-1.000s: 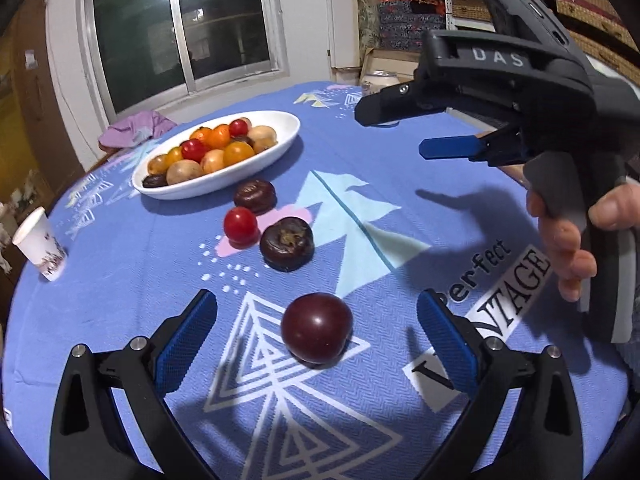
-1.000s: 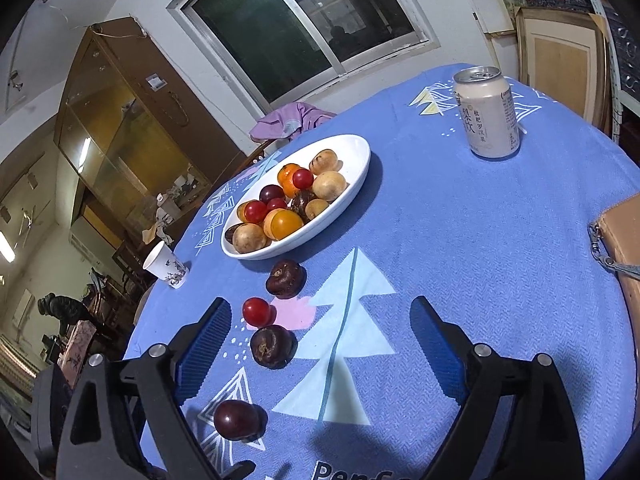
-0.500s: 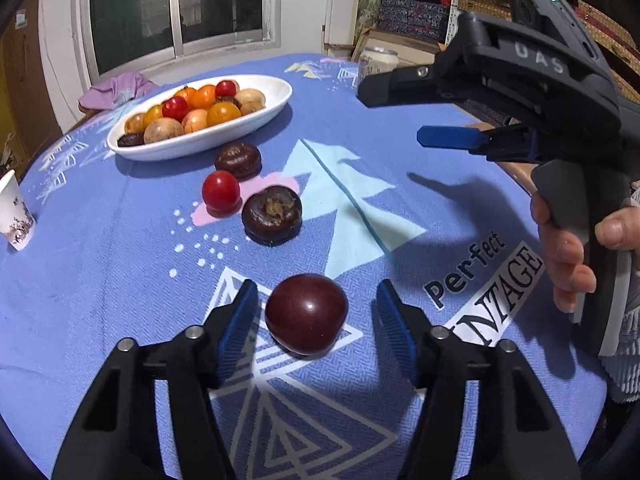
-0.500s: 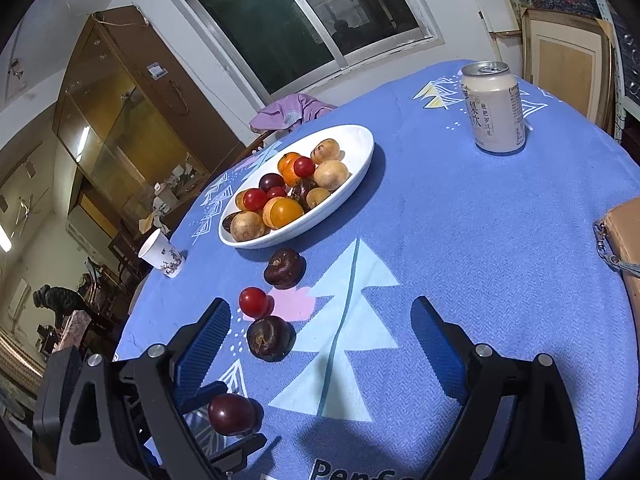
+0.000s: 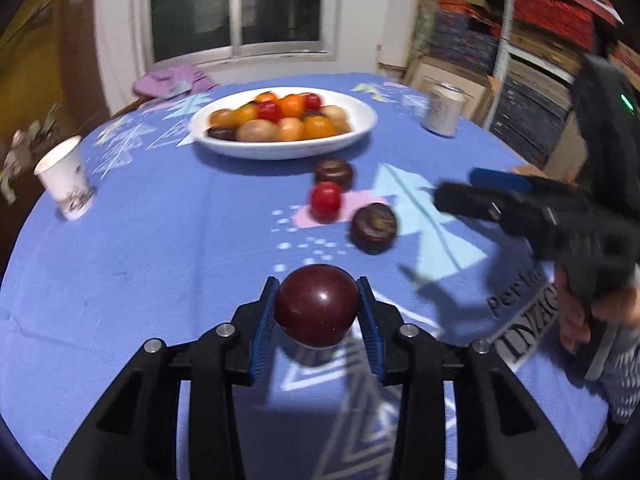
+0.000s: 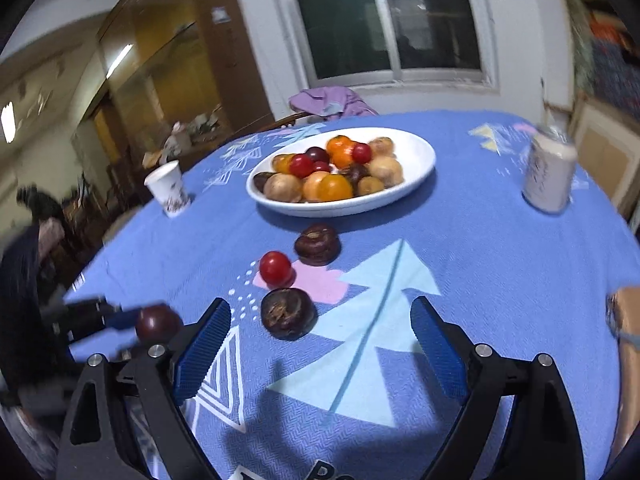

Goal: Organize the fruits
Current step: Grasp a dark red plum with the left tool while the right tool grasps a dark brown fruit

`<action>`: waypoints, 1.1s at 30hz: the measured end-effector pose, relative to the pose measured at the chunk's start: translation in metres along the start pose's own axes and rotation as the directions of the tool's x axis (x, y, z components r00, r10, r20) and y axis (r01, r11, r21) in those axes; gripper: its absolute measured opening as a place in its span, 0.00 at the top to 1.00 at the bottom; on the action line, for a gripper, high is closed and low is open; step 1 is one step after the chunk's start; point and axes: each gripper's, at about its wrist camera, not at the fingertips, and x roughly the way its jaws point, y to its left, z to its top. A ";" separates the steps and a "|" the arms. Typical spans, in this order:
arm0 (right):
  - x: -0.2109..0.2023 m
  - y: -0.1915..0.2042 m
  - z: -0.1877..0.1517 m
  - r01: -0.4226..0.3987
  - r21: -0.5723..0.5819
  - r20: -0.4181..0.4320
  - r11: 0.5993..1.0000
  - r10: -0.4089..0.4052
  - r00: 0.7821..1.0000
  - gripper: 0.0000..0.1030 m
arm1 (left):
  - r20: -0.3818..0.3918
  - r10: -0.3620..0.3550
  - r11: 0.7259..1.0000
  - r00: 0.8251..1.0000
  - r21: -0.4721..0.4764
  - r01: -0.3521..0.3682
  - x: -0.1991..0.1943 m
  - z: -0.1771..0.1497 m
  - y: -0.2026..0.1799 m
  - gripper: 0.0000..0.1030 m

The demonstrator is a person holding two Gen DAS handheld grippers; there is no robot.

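My left gripper [image 5: 318, 312] is shut on a dark red plum [image 5: 317, 306] and holds it just above the blue cloth; the plum also shows in the right wrist view [image 6: 158, 324]. My right gripper [image 6: 320, 344] is open and empty, hovering near a dark brown fruit [image 6: 289, 313]. A red tomato [image 6: 275, 267] and a second dark brown fruit [image 6: 317, 244] lie beyond it. A white oval bowl [image 6: 416, 148] full of mixed fruits sits further back; it also shows in the left wrist view [image 5: 360, 114].
A drink can [image 6: 550, 174] stands at the right of the table, a paper cup [image 6: 168, 188] at the left. A tan bag edge [image 6: 626, 320] lies at the right. A purple cloth [image 6: 330, 100] hangs beyond the table's far edge.
My left gripper closed on the dark red plum and lifted it slightly. My right gripper swung left and lower toward the loose fruits.
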 end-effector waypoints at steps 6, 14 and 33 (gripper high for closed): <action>0.011 0.028 -0.006 0.037 -0.137 -0.023 0.990 -0.041 0.999 0.12 | -0.017 0.101 0.990 0.995 -0.102 -0.102 0.009 0.007 0.041 0.63; 0.042 0.050 0.003 0.065 -0.207 -0.094 0.976 -0.086 0.992 0.29 | -0.044 0.160 0.980 0.986 -0.113 -0.164 0.021 0.007 0.052 0.62; 0.065 0.040 0.002 0.046 -0.158 -0.198 0.986 -0.077 0.977 0.59 | -0.095 0.140 0.980 0.986 -0.131 -0.151 0.034 0.004 0.054 0.60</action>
